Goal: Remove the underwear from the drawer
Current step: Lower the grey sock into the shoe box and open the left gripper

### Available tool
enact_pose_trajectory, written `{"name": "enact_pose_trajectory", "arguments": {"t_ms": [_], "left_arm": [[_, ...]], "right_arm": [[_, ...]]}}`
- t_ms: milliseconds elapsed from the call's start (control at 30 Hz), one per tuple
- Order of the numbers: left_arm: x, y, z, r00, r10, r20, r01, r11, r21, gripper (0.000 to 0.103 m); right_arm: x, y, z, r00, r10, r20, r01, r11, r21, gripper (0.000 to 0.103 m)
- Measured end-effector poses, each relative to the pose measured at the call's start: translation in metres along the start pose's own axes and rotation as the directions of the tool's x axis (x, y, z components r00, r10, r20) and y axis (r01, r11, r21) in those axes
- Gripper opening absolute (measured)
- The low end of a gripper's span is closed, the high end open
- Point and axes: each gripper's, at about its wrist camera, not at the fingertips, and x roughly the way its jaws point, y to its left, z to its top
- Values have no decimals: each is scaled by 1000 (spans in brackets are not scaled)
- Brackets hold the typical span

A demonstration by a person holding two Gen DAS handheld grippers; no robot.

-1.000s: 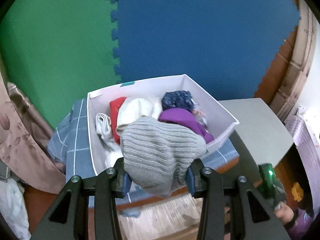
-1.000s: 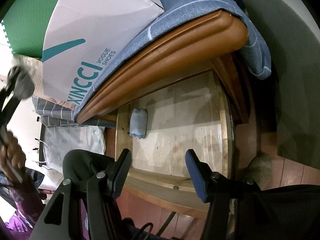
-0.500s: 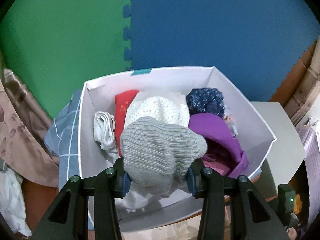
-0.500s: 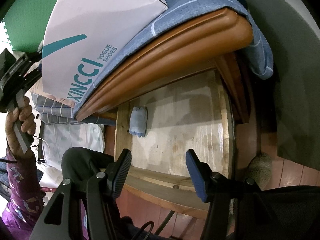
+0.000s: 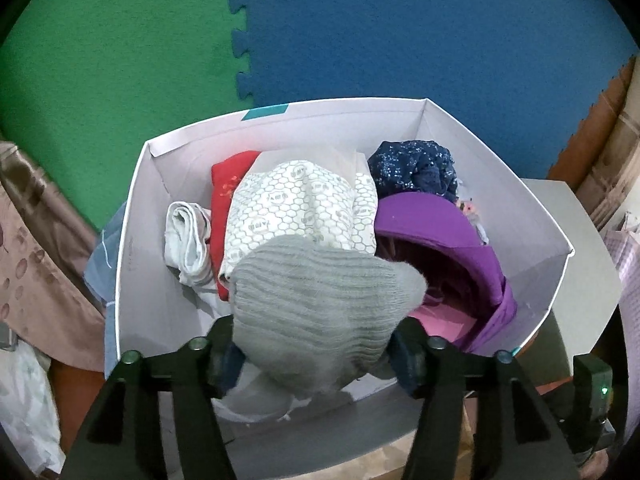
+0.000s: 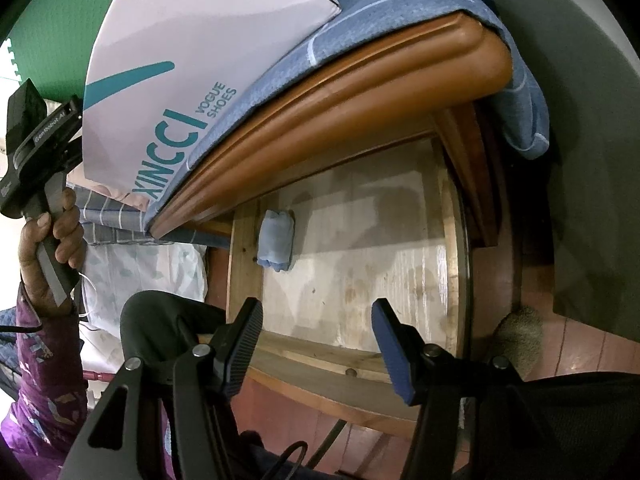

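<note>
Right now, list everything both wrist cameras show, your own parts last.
shoe box: 1, white with teal print, on a blue checked cloth
folded clothes in the box: 5, honeycomb-print white, red, rolled white, speckled navy, purple
grey knit piece: 1, over the box, between the left fingers
drawer: 1, wood, open
light blue roll: 1, in the drawer
foam mats: 2, green and blue, behind the box
left gripper: jaws just been opening; unclear whether the pads press on the knit
right gripper: open, empty, over the drawer
hand: 1, purple sleeve, holding the left gripper's handle
</note>
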Motion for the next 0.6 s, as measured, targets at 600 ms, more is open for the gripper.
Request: {"name": "enact_pose_trajectory", "arguments": {"t_ms": [600], "left_arm": [[-63,-1,-26,965,-17,262,19,1000,-6,100]], "right_arm": [[17,13,-7,996,-66,-65,60,995,-84,59]]}}
